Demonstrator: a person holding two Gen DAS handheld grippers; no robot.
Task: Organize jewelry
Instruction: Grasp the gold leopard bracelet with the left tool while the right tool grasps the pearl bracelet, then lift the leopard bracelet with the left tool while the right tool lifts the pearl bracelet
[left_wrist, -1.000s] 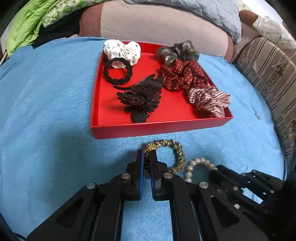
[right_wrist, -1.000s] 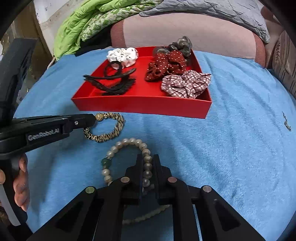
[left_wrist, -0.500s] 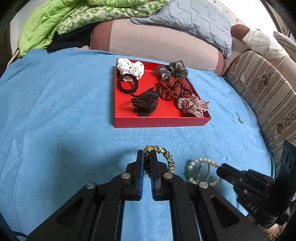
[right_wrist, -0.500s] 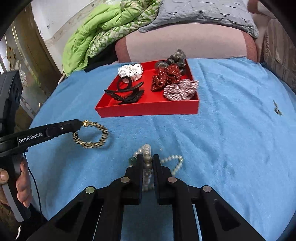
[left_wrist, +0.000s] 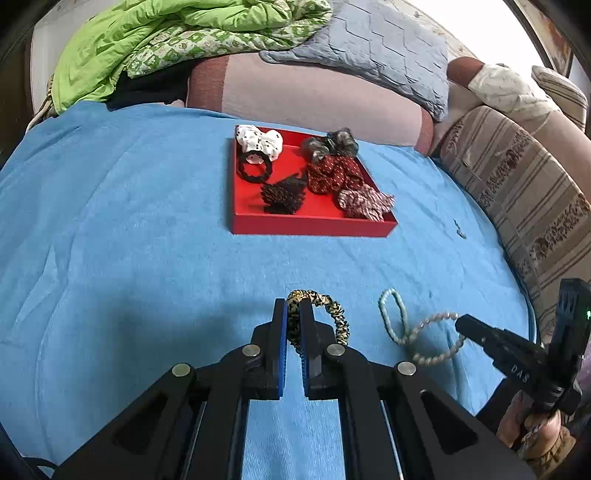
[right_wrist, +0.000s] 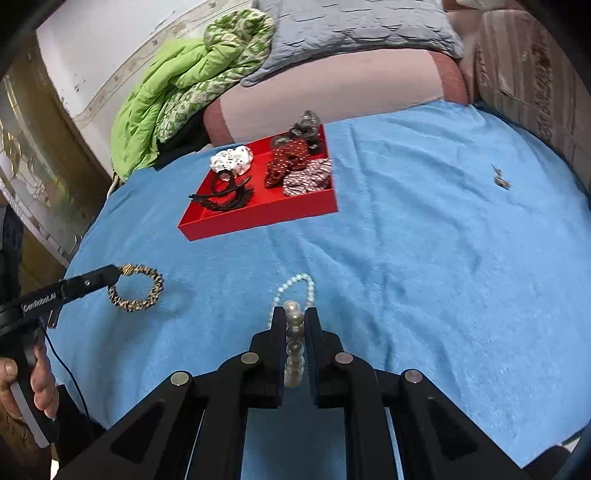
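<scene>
Blue bedspread (left_wrist: 129, 240) carries a red tray (left_wrist: 314, 225) ahead. Left tool (left_wrist: 293, 314) pinches the leopard bracelet (left_wrist: 332, 310), right tool (right_wrist: 294, 321) pinches the pearl strand (right_wrist: 295, 288), likely for carrying trayward.

Surface: blue cloth (left_wrist: 129, 240) spread over the bed.
On it: red tray (left_wrist: 314, 225) far side; small dark scrap (right_wrist: 501, 181) to its right.

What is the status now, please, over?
Left gripper shut on leopard bracelet. Right gripper shut on pearl bracelet. Red tray ahead, path open.
</scene>
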